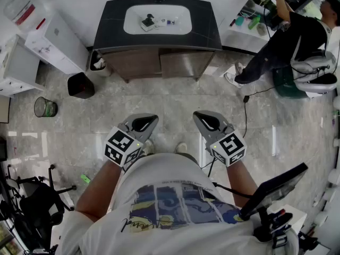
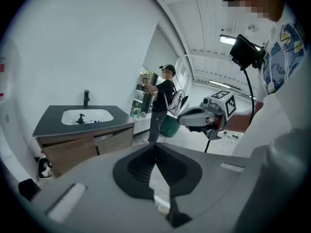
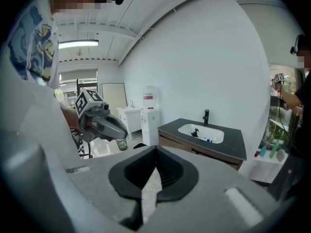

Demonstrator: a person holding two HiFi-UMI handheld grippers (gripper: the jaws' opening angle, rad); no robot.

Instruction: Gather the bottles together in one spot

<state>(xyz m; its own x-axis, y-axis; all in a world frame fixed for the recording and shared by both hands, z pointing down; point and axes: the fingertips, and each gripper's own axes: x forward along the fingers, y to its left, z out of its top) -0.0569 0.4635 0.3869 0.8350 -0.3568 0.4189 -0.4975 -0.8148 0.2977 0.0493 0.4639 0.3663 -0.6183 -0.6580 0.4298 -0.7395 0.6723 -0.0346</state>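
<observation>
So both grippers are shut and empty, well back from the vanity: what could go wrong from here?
1. The bottles sit close together down in the basin; reaching in past its rim may knock one over.
2. A cable trails over the floor beside the path, and another person works right of the vanity: tripping or bumping is possible.
</observation>
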